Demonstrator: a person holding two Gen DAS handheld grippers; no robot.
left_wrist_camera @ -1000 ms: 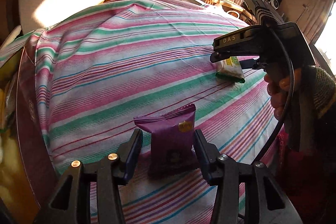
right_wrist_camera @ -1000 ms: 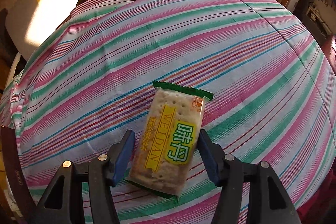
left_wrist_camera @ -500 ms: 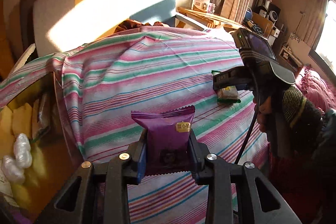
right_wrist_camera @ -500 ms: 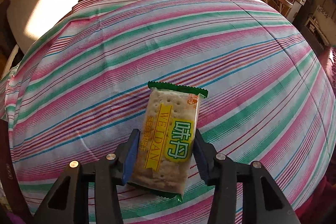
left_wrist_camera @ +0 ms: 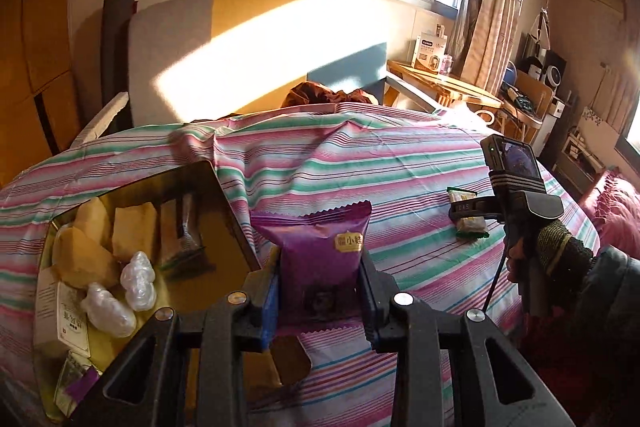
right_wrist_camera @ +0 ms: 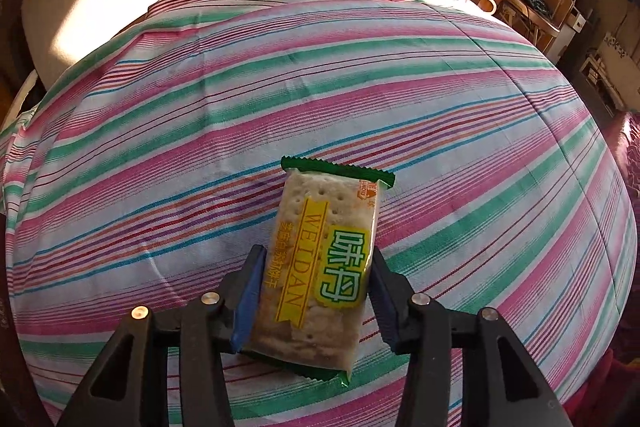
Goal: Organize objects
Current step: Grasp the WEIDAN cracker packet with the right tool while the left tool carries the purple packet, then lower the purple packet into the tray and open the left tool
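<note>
A crinkled purple foil snack packet (left_wrist_camera: pixel 320 259) sits clamped upright in the left hand-held gripper (left_wrist_camera: pixel 320 291), lifted off the striped cotton bedspread (left_wrist_camera: pixel 400 163) since a second ago. The right hand-held gripper (right_wrist_camera: pixel 316 291), jaws newly narrowed, pinches one clear-wrapped cracker packet (right_wrist_camera: pixel 320 259) lying on the cloth. Two packets in all.

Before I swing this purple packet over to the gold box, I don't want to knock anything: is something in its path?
Nothing visible blocks it. The purple packet is clamped in the left claw, and the open gold box sits just left of it. Only striped cloth lies between. The box already holds other packets.
</note>
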